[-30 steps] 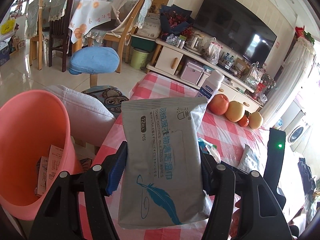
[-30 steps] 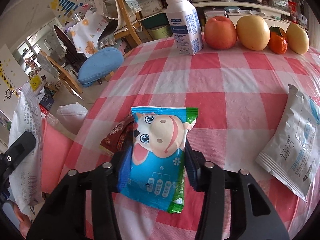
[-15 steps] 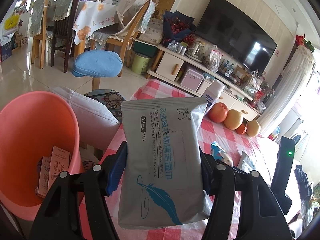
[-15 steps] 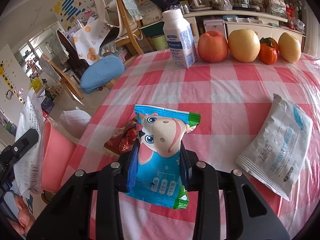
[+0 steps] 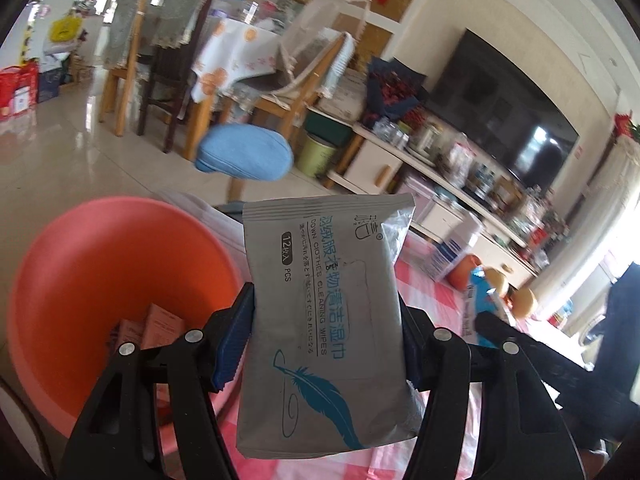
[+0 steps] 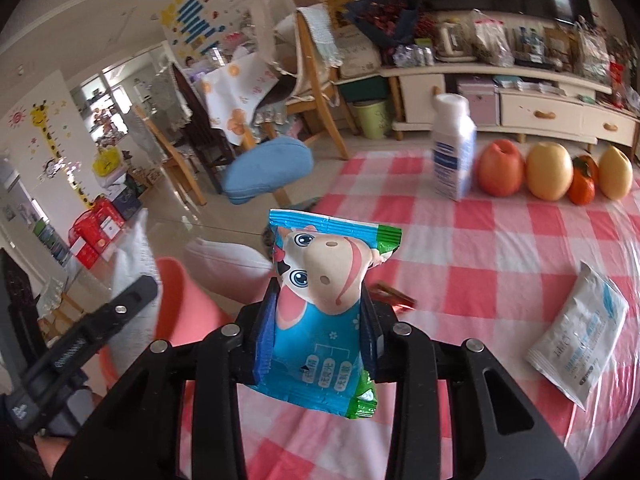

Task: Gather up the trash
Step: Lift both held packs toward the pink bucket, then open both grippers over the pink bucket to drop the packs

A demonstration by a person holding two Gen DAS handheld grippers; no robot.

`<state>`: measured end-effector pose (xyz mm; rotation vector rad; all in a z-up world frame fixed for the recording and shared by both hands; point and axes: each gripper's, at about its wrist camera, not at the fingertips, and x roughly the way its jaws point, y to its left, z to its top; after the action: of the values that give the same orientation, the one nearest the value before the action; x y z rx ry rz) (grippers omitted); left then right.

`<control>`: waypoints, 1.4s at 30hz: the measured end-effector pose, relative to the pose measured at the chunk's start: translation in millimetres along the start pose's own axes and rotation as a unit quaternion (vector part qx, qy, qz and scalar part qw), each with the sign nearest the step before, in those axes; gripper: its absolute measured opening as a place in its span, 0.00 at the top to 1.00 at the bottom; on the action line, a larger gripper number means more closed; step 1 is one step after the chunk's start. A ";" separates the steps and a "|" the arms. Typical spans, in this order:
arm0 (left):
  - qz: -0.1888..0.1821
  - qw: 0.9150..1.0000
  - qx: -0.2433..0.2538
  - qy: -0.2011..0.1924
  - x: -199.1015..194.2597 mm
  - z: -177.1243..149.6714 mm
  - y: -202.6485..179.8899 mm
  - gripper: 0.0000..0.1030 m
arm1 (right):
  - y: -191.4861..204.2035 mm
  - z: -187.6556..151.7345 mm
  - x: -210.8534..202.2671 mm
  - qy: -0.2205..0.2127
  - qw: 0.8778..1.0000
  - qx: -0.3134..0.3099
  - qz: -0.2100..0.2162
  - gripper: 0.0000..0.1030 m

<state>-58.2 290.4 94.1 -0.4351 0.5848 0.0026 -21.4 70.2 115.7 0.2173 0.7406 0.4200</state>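
From the left wrist, the grey wipes packet (image 5: 324,316) stands upright, a flat foil pouch printed with blue characters and a teal feather. The left tongs (image 5: 326,344) grip it by both side edges, the blue pads pressed against it, so it rises above the fingers and hides much of the bench (image 5: 432,280) behind. Down to the left sits the orange bin (image 5: 100,280), mouth open, with a few pinkish paper slips inside; its near rim is cut off by the tongs' frame. Everything at the far right is blurred, so the blue shape there is probably the other packet.

From the right wrist, the cow snack packet (image 6: 324,308) is bright blue with a cartoon cow's face and green sealed ends. The right tongs (image 6: 318,340) are clamped on its lower half, holding it up clear of the pink-checked cloth. Another grey wipes pouch (image 6: 580,344) lies flat on the bench to the right, well apart. A red wrapper (image 6: 394,298) peeks out behind the packet, mostly hidden.
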 end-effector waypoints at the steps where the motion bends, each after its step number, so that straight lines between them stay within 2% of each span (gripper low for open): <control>1: 0.006 1.000 -0.005 -0.006 -2.2 2.4 5.4 0.39 | 7.7 1.6 0.4 0.000 1.000 -0.005 0.006 0.64; 3: 0.021 1.000 -0.011 -0.015 -4.9 6.4 13.7 0.39 | 27.2 5.9 2.9 0.000 1.000 -0.017 0.021 0.64; 10: 0.108 0.992 -0.046 -0.038 -12.9 19.0 57.3 0.39 | 92.8 16.4 24.3 0.015 0.996 -0.055 0.066 0.64; 17: 0.154 0.982 -0.102 -0.035 -13.7 28.8 103.3 0.38 | 147.2 11.6 55.1 0.044 0.990 -0.088 0.096 0.64; 22: 0.180 0.975 -0.129 -0.024 -10.5 31.3 123.9 0.37 | 166.8 9.3 78.0 0.066 0.988 -0.101 0.101 0.64; 25: 0.193 0.972 -0.135 -0.020 -10.1 29.5 128.4 0.33 | 172.0 3.8 88.6 0.079 0.986 -0.102 0.105 0.63; 27: 0.206 0.969 -0.133 -0.015 -9.2 27.4 129.3 0.26 | 169.4 2.8 95.0 0.089 0.986 -0.094 0.109 0.58; 28: 0.205 0.969 -0.135 -0.014 -8.8 27.3 130.8 0.22 | 166.8 3.0 94.2 0.085 0.987 -0.090 0.106 0.53; 33: 0.210 0.970 -0.119 -0.017 -9.8 25.9 122.8 0.14 | 152.2 2.3 75.1 0.059 0.990 -0.091 0.088 0.37; 35: 0.211 0.972 -0.105 -0.017 -9.5 25.1 116.0 0.14 | 143.3 2.4 65.9 0.048 0.991 -0.092 0.078 0.31; 42: 0.207 0.976 -0.066 -0.014 -4.9 23.7 87.8 0.13 | 114.3 -0.2 40.2 0.020 0.994 -0.101 0.042 0.22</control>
<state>-60.5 380.3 79.5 -0.4340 0.6415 0.4484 -28.4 190.3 129.6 0.0494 0.7250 0.5772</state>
